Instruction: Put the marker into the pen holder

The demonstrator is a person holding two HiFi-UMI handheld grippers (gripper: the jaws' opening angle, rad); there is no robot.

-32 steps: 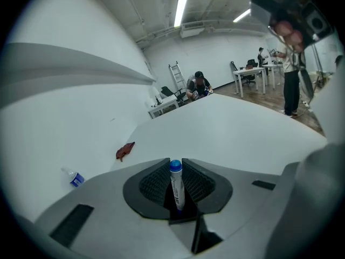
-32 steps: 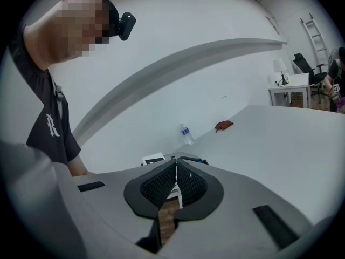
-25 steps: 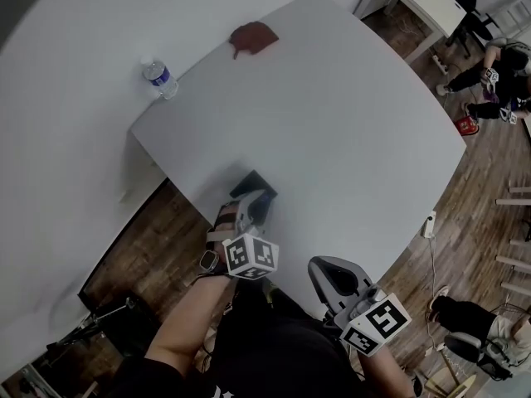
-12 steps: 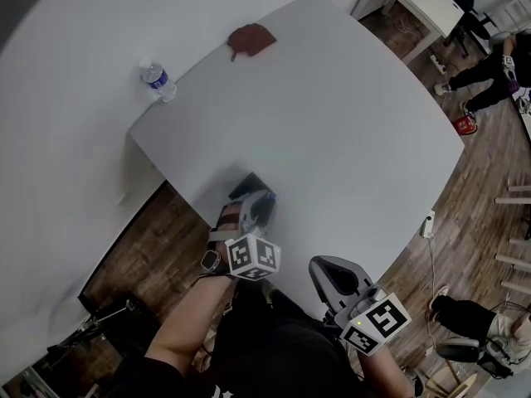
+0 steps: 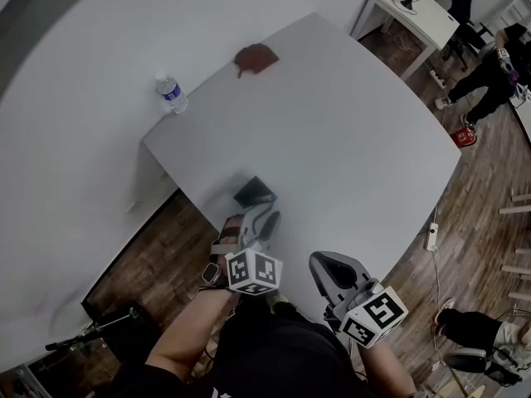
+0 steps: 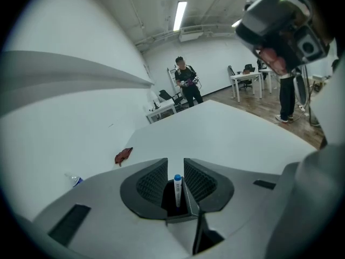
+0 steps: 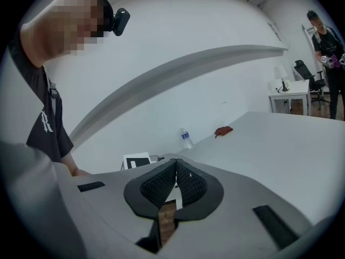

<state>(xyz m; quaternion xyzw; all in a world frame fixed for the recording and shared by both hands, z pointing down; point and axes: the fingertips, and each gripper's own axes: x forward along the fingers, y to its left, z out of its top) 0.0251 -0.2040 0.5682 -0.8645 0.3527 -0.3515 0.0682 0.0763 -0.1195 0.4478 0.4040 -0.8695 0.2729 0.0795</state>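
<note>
A marker with a blue cap (image 6: 177,190) stands upright in the black square pen holder (image 6: 171,212), seen in the gap between the jaws in the left gripper view. The jaws stand apart on either side and do not touch it, so my left gripper (image 6: 173,164) is open. In the head view the pen holder (image 5: 253,192) sits near the white table's (image 5: 348,139) near edge, and the left gripper (image 5: 262,215) is just behind it on my side. My right gripper (image 5: 322,265) hovers at the table's edge, shut and with nothing in it (image 7: 176,164).
A water bottle (image 5: 171,94) and a crumpled red cloth (image 5: 255,57) lie at the table's far side. A white desk (image 5: 411,11) and a person (image 5: 496,66) are beyond on the wooden floor. Another person (image 6: 186,83) stands far off.
My left gripper has drawn back a little toward me, so more of the pen holder shows in front of it. The head view has shifted slightly. The right gripper has barely moved.
</note>
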